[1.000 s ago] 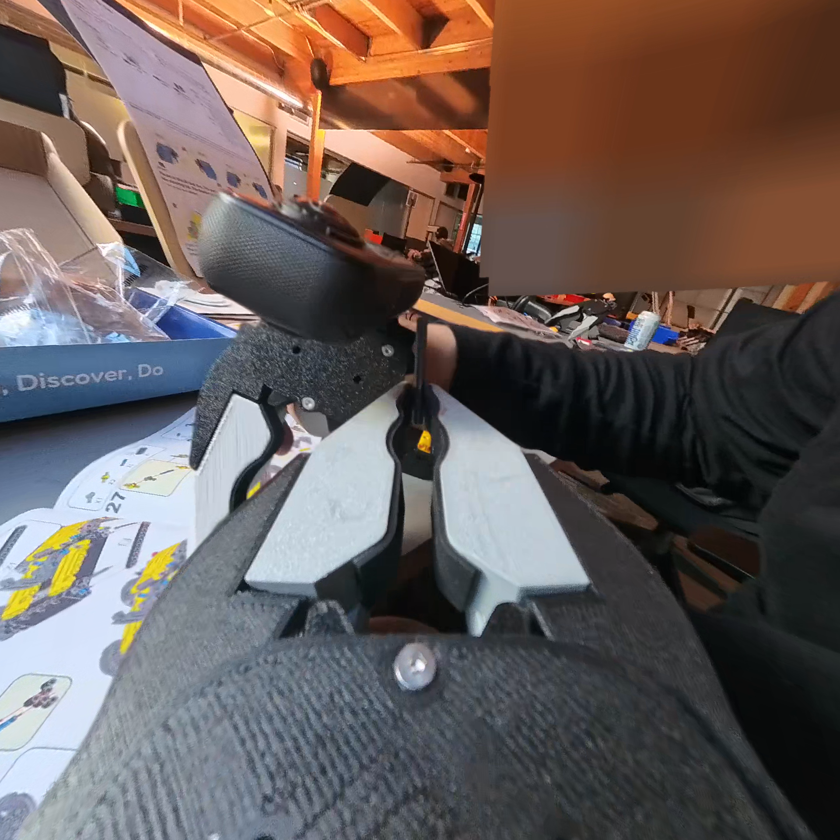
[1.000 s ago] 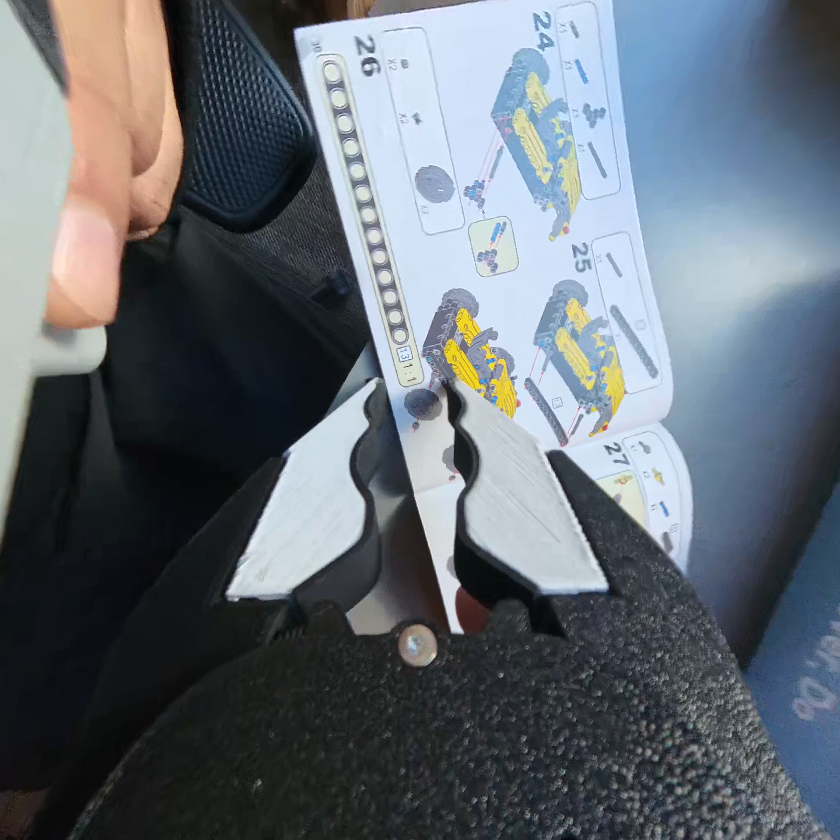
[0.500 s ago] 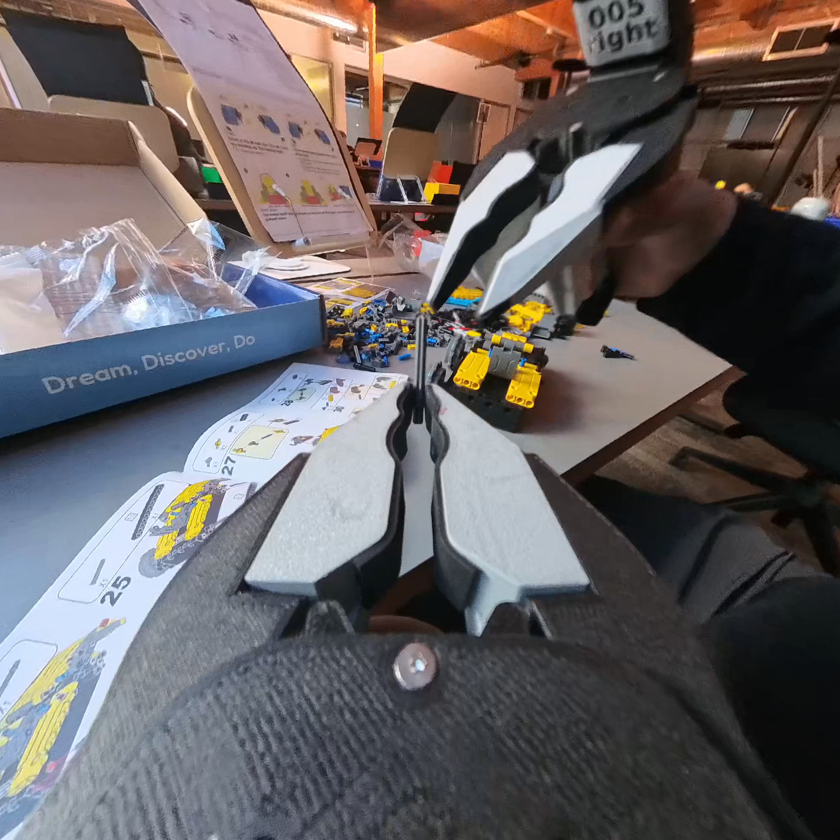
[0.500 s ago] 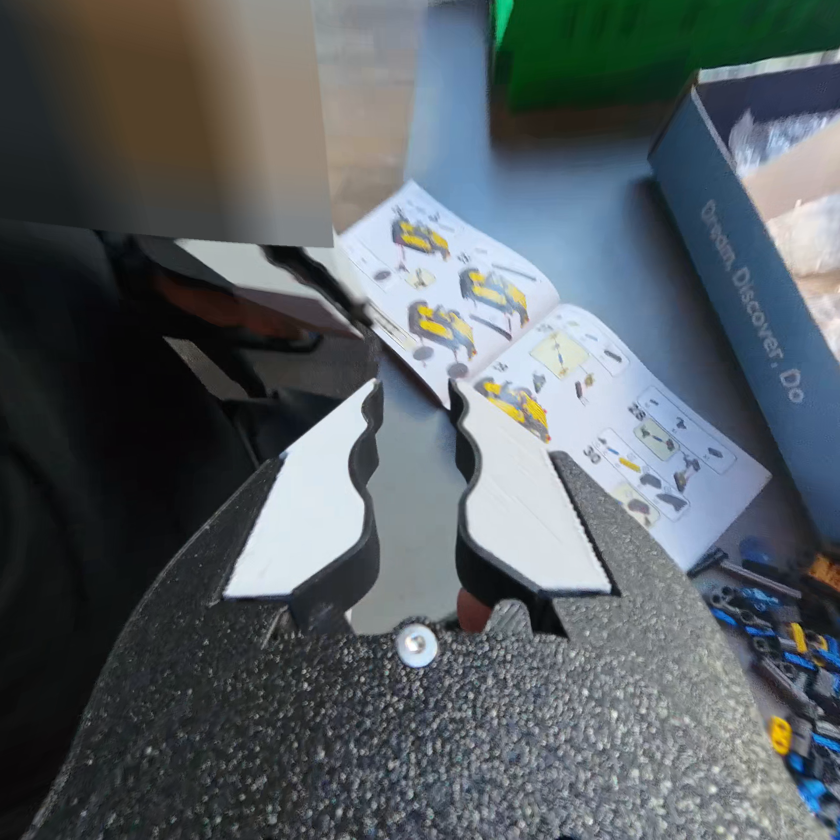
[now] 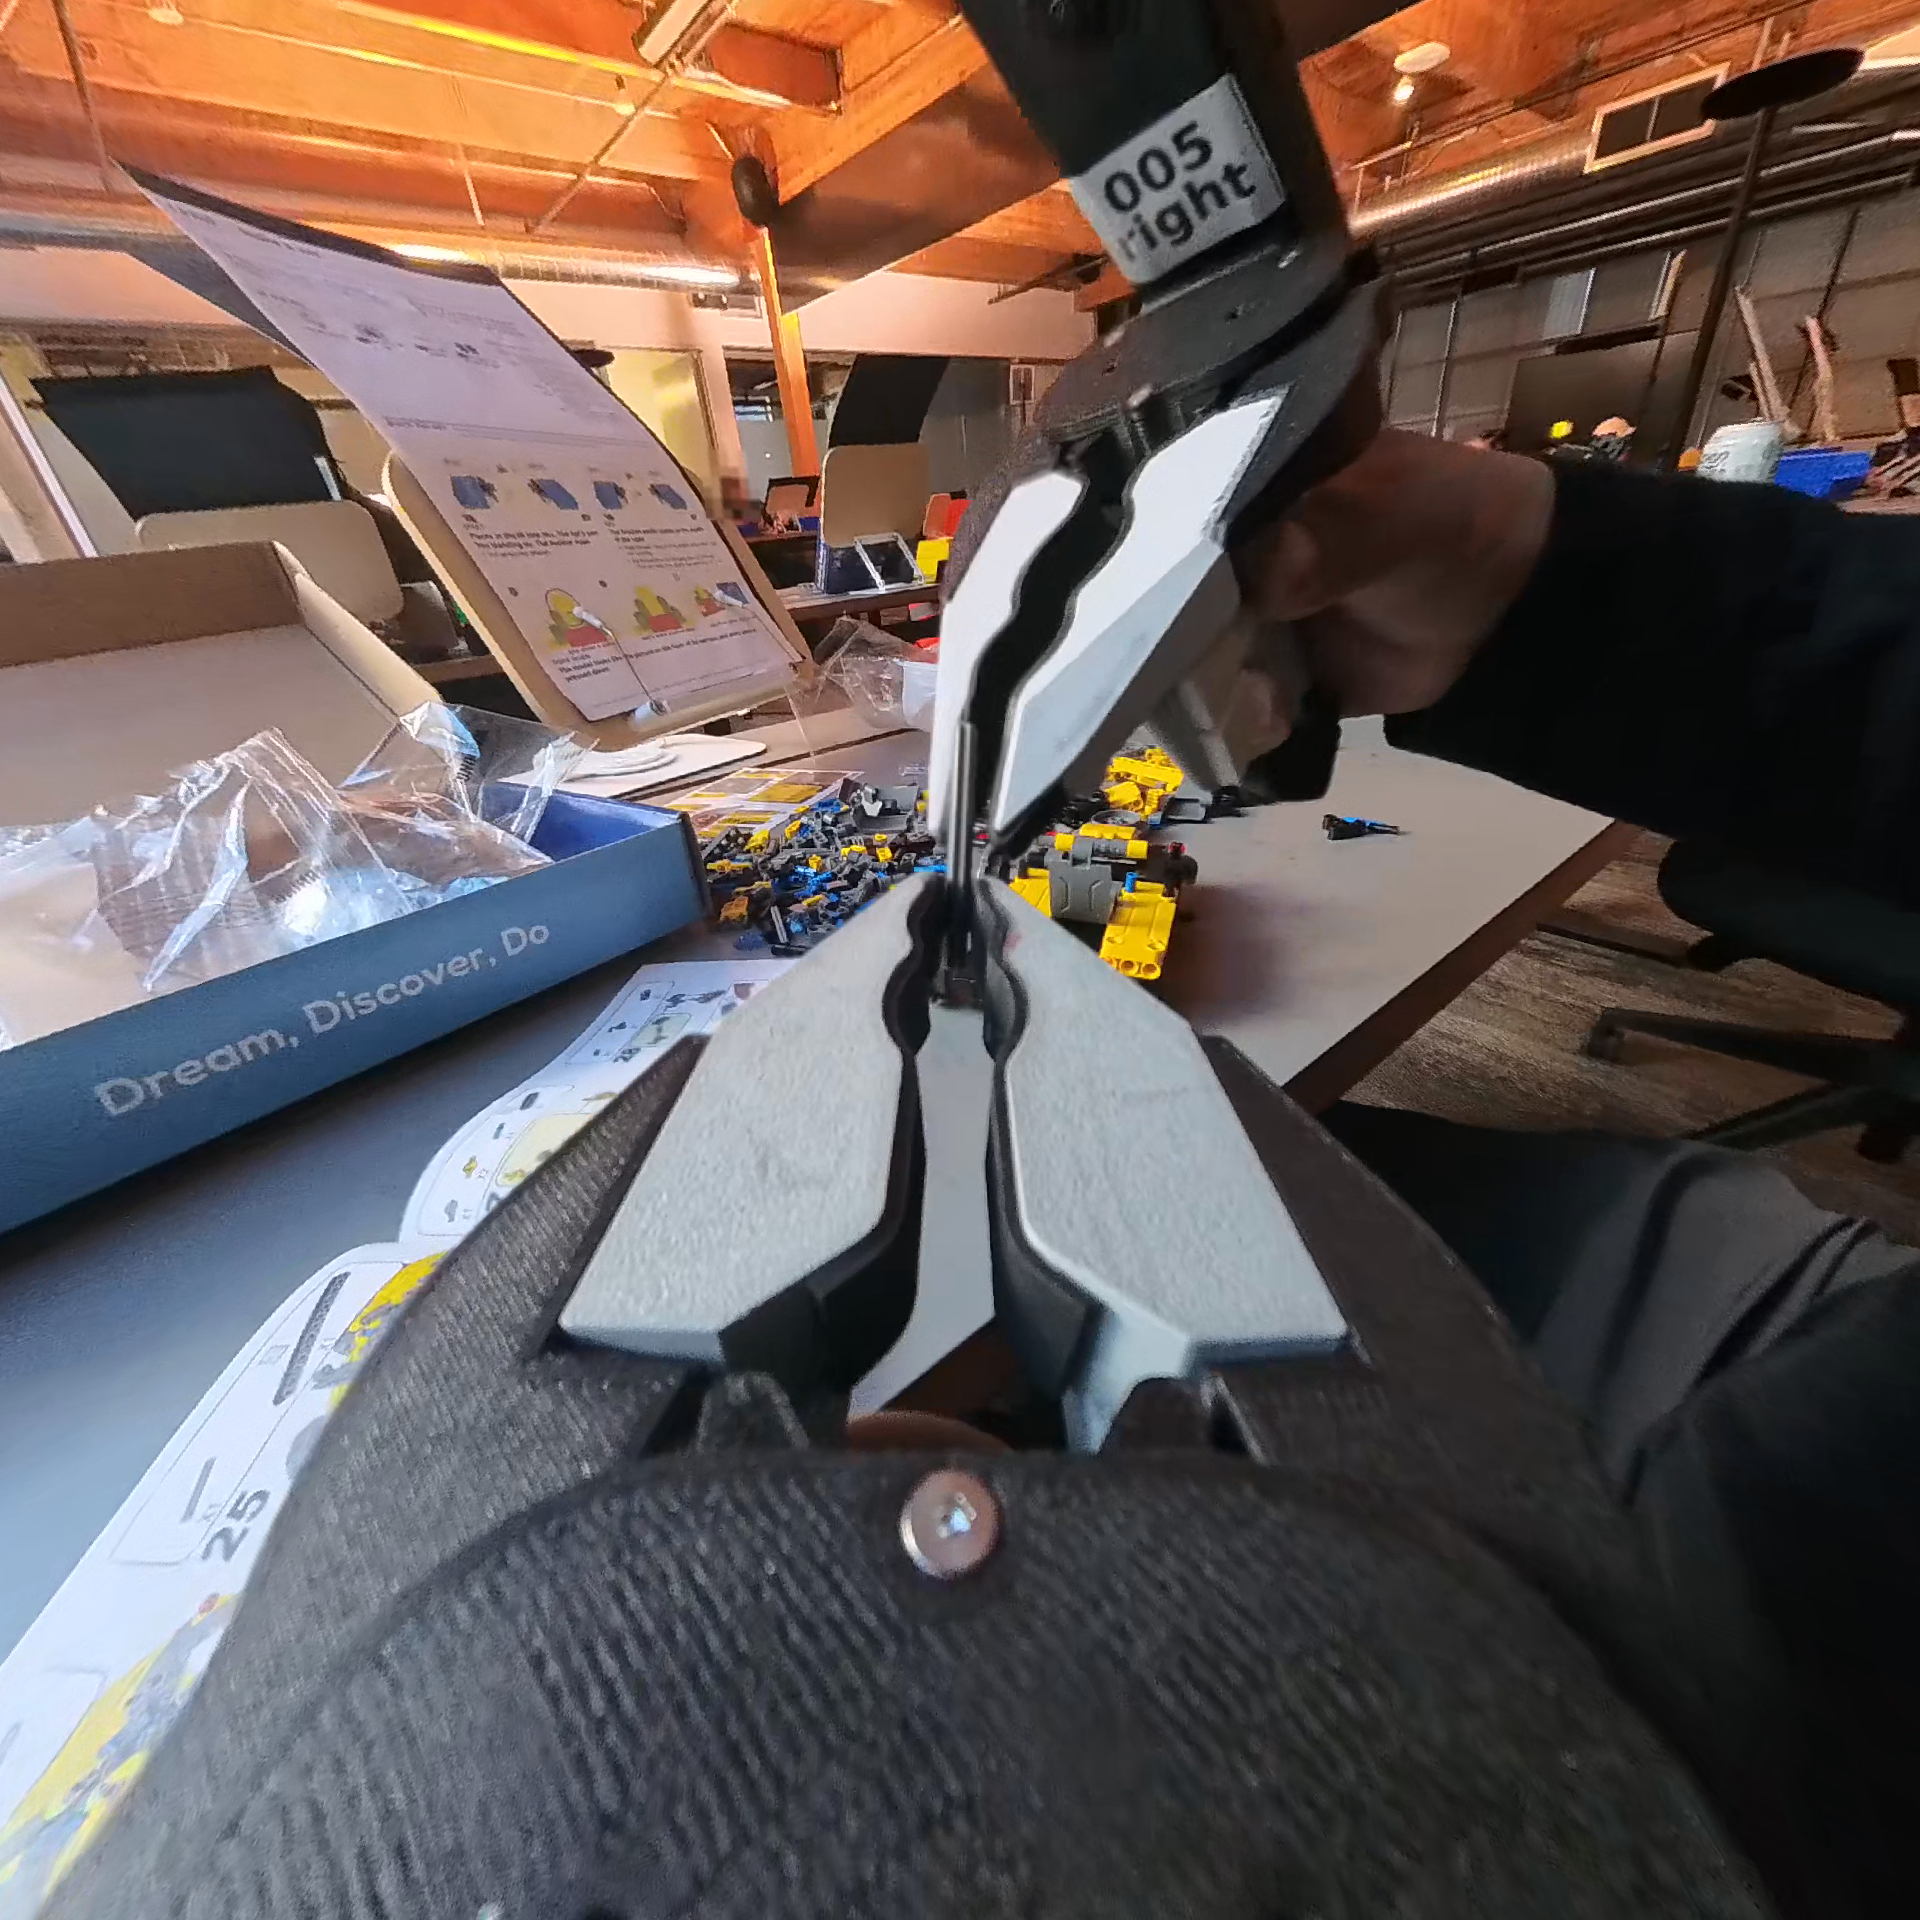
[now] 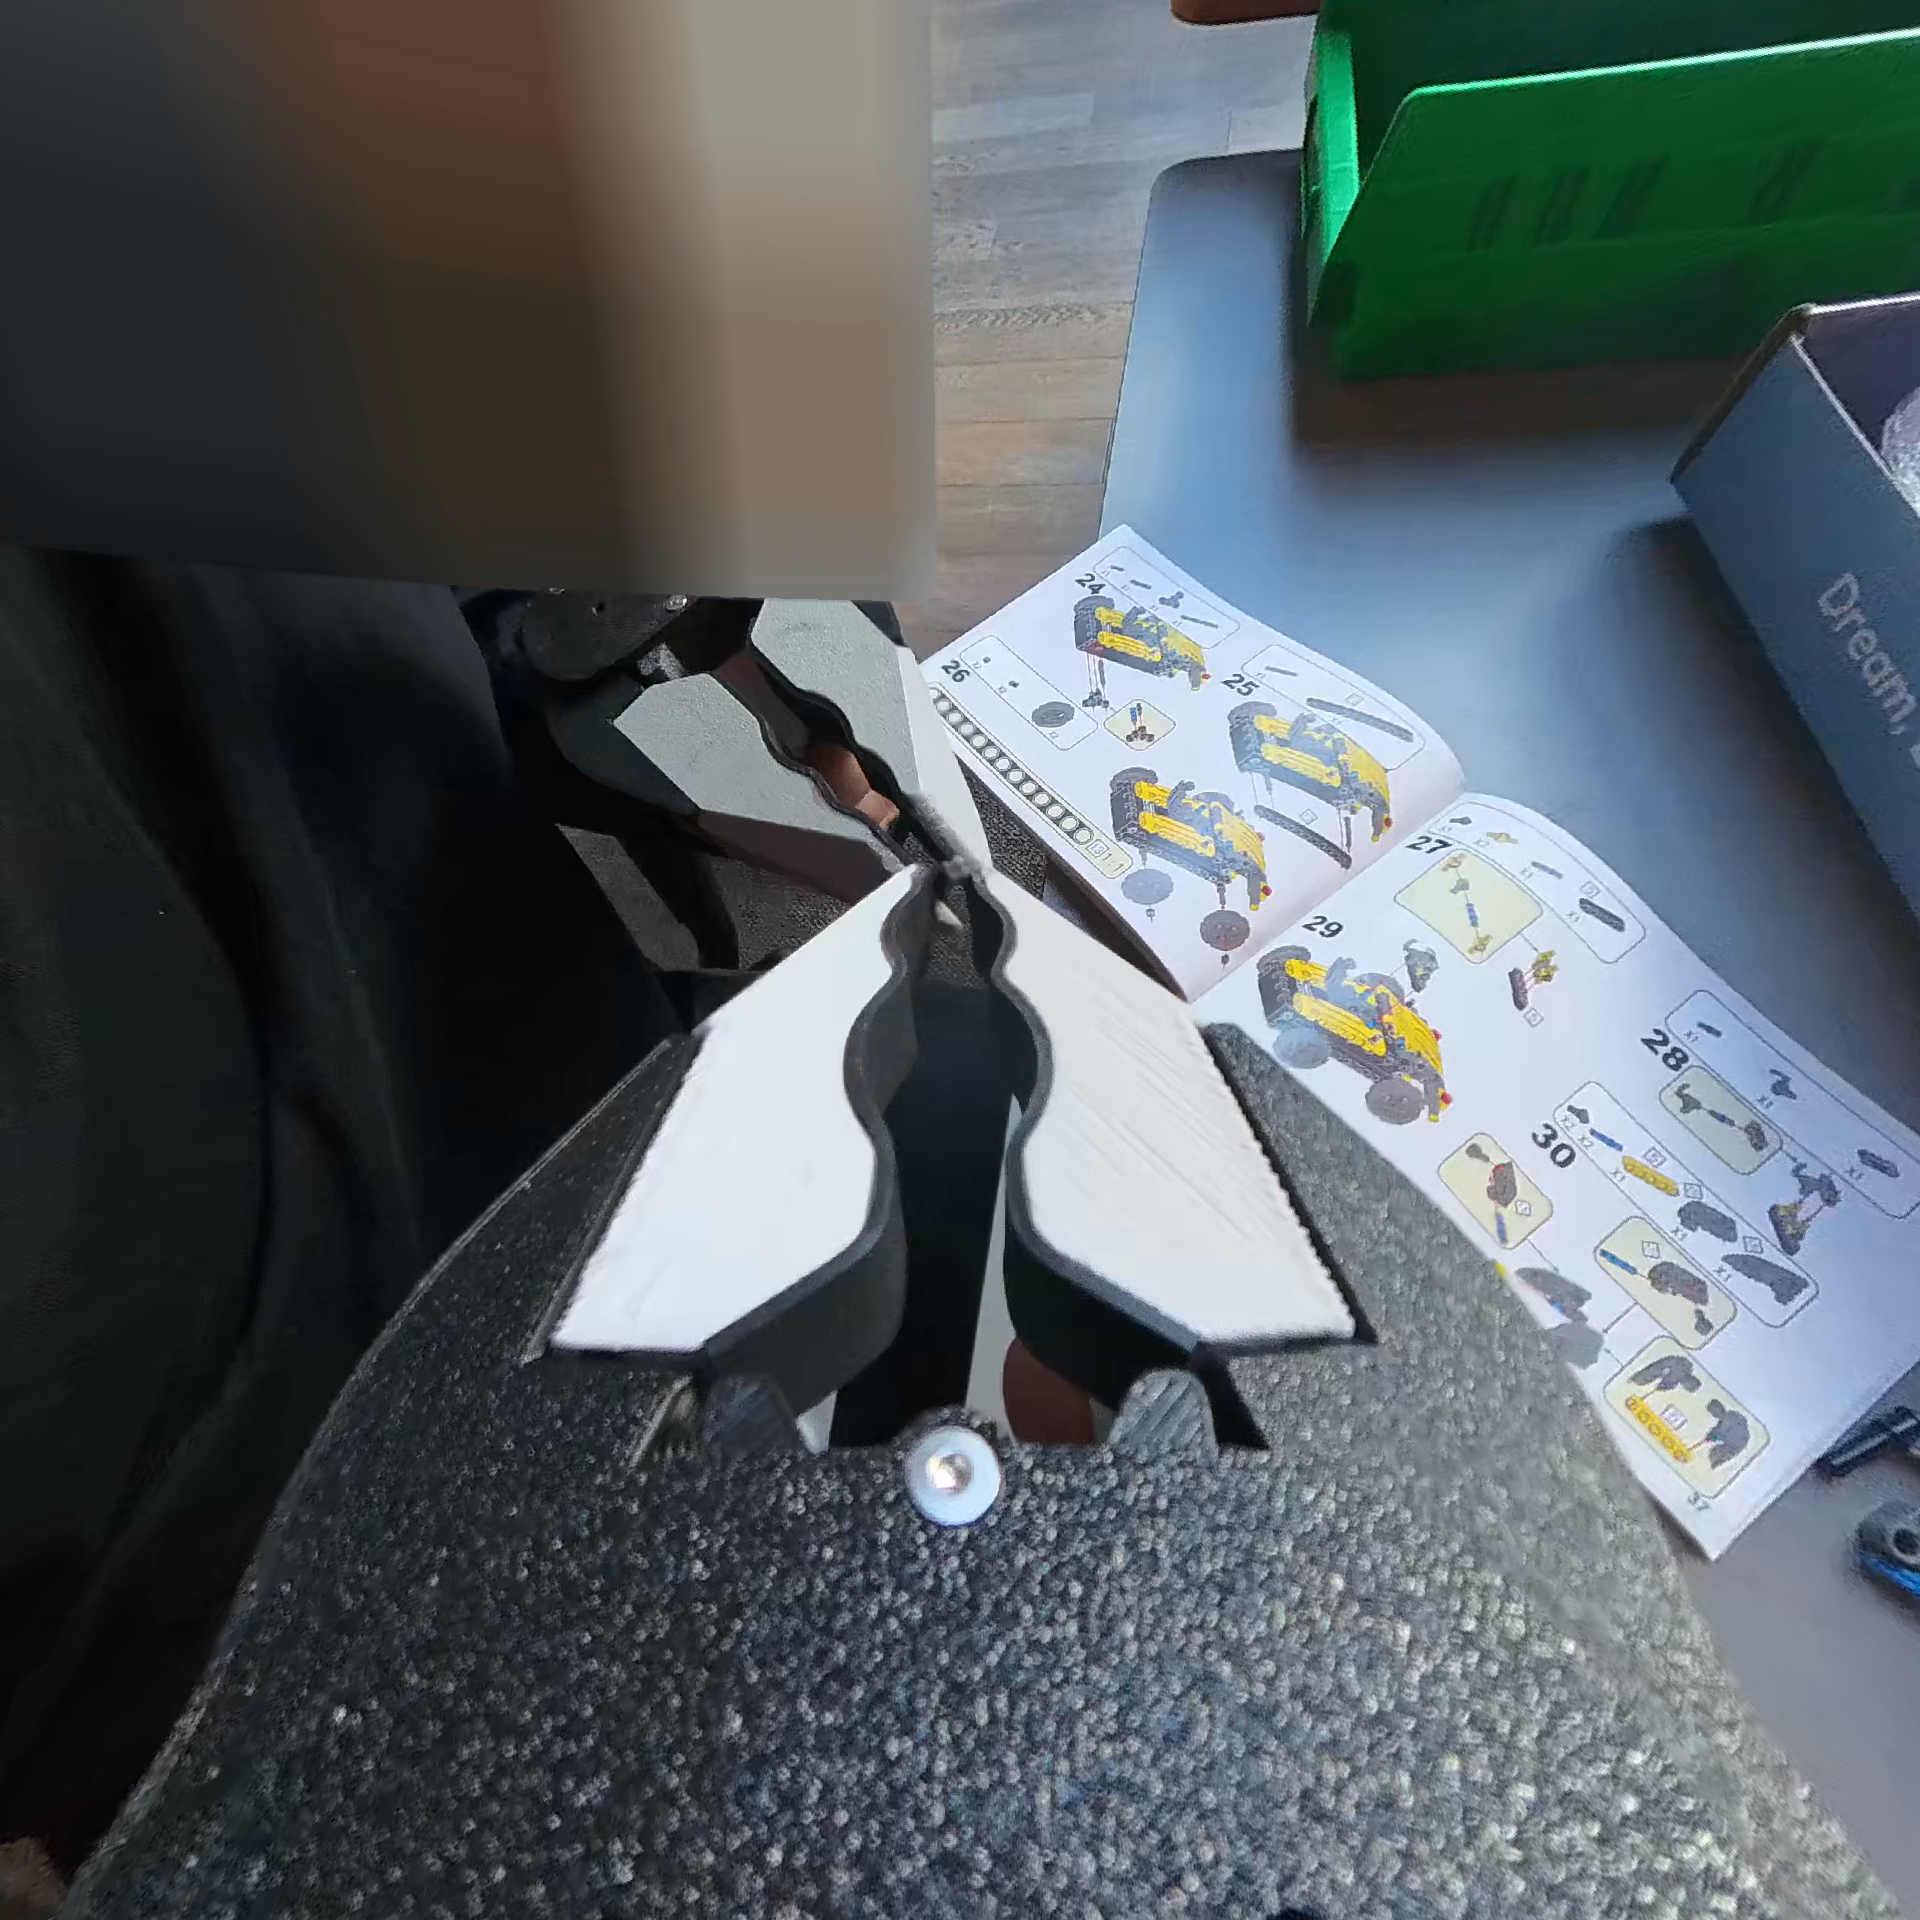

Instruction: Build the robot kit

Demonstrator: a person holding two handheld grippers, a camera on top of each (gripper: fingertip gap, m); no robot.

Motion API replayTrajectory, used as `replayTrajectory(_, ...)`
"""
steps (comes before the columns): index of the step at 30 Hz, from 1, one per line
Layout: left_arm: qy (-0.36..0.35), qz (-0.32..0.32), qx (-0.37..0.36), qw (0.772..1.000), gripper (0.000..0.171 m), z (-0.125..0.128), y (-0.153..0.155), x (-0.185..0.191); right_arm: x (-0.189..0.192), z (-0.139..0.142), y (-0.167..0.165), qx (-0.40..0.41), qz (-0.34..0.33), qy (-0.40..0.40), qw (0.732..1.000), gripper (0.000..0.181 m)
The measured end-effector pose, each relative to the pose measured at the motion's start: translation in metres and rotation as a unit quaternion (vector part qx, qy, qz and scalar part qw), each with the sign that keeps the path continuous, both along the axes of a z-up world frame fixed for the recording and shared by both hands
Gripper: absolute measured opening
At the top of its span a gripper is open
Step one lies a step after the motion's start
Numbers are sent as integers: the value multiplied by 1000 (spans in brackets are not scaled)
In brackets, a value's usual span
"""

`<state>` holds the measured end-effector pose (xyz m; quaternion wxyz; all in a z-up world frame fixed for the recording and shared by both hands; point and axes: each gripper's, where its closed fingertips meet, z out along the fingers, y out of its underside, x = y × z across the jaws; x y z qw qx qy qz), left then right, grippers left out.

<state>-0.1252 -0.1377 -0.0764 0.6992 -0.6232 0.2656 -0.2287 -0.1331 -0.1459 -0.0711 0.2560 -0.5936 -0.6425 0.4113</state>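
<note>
Both grippers now meet: left gripper pinches a thin black rod, right gripper has closed onto its top

R gripper tips nearly closed on small dark part, L gripper opposite, booklet beside

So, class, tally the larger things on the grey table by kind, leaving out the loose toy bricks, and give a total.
Blue box: 1
Green bin: 1
Open booklet: 1
Yellow toy vehicle: 1
Propped instruction sheet: 1
Total: 5
</note>
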Motion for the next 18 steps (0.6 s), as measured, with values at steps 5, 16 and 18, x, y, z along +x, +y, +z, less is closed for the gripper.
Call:
replayTrajectory(5, -6, 5, 0, 1000, 0, 2, 2, -5, -3, 0, -2, 0, 0, 5, 1000, 0)
replayTrajectory(16, -11, 6, -22, 1000, 0, -3, 8, -10, -15, -5, 6, -35, -15, 8, 999, 13)
replayTrajectory(18, -7, 1, -25, 1000, 1, -5, 7, -7, -15, -6, 11, -35, -25, 6, 999, 22)
